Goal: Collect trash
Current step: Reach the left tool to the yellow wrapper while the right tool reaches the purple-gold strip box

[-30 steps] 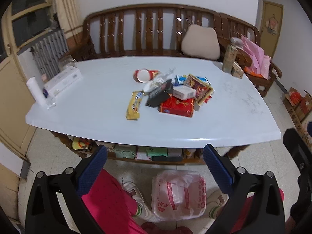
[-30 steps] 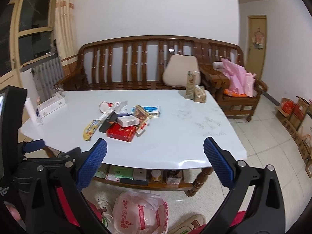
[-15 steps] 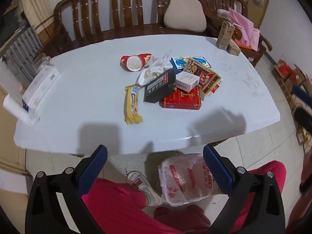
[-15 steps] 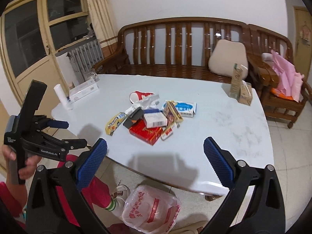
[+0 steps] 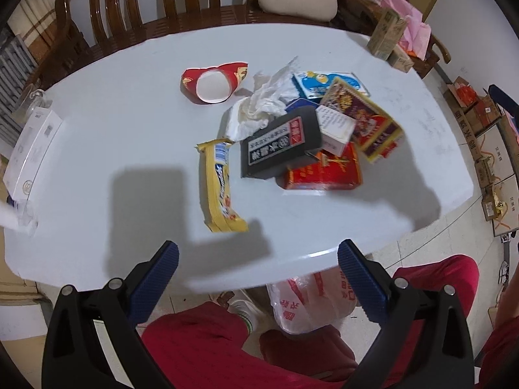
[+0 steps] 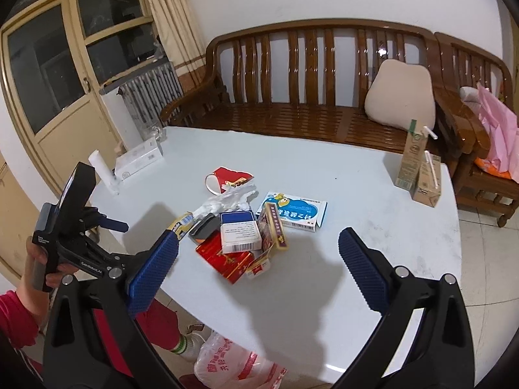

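Trash (image 5: 292, 136) lay heaped on the tabletop (image 5: 97, 123) ahead of my left gripper (image 5: 258, 274), whose jaws stood wide apart and empty; nearest was a yellow wrapper (image 5: 220, 188). My right gripper (image 6: 258, 267) hung spread and empty too, short of the pile. Below both waited the plastic bag (image 5: 308, 301). I judged the leaning black box (image 5: 279, 142) might slide off if nudged.

A wooden bench (image 6: 308, 74) fills the upper frame — a beige cushion (image 6: 400, 92) at its right, a radiator (image 6: 150, 92) at left, pink bags (image 6: 498, 133) far right.
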Action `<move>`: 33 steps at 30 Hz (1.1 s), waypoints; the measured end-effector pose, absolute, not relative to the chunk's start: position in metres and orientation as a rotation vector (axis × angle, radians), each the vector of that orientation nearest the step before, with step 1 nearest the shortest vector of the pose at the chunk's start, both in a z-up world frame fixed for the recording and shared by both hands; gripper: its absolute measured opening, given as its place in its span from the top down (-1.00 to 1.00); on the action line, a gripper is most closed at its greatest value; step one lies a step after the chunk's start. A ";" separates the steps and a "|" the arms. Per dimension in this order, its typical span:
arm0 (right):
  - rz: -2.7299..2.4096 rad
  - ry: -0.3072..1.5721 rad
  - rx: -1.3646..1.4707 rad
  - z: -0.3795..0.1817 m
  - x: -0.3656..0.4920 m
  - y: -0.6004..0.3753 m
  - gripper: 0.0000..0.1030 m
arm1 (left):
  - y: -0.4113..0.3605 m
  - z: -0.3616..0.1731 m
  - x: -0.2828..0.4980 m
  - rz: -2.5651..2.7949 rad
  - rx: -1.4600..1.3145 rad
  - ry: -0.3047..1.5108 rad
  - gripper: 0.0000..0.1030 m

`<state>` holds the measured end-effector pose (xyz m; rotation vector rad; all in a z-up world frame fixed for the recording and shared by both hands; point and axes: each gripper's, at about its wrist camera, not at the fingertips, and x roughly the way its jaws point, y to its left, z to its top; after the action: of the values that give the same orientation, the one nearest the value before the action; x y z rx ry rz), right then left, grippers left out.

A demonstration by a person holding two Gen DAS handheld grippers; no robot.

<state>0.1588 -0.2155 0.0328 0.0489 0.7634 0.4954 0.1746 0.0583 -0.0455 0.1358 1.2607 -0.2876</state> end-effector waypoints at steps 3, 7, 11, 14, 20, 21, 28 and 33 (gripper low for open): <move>0.513 0.792 0.043 0.021 0.176 -0.211 -0.88 | 0.058 -0.055 0.187 -0.294 0.136 1.282 -0.86; 0.542 0.846 0.042 0.003 0.198 -0.204 -0.83 | 0.060 -0.070 0.202 -0.295 0.134 1.311 -0.86; 0.570 0.902 0.043 -0.019 0.220 -0.196 -0.68 | 0.064 -0.083 0.215 -0.299 0.114 1.333 -0.86; 0.588 0.942 0.056 -0.035 0.235 -0.193 -0.62 | 0.066 -0.091 0.224 -0.296 0.103 1.346 -0.86; 0.608 1.008 0.083 -0.061 0.258 -0.188 -0.52 | 0.074 -0.106 0.239 -0.284 0.072 1.369 -0.83; 0.611 1.020 0.088 -0.066 0.261 -0.187 -0.48 | 0.075 -0.107 0.241 -0.283 0.068 1.372 -0.78; 0.635 1.081 0.101 -0.089 0.278 -0.181 -0.20 | 0.081 -0.118 0.250 -0.287 0.058 1.397 -0.42; 0.650 1.115 0.111 -0.100 0.283 -0.178 0.11 | 0.079 -0.117 0.254 -0.276 0.080 1.388 -0.24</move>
<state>0.2834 -0.1775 -0.1001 0.1107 1.1149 0.6502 0.2544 0.0789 -0.1172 0.0803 1.3876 -0.2765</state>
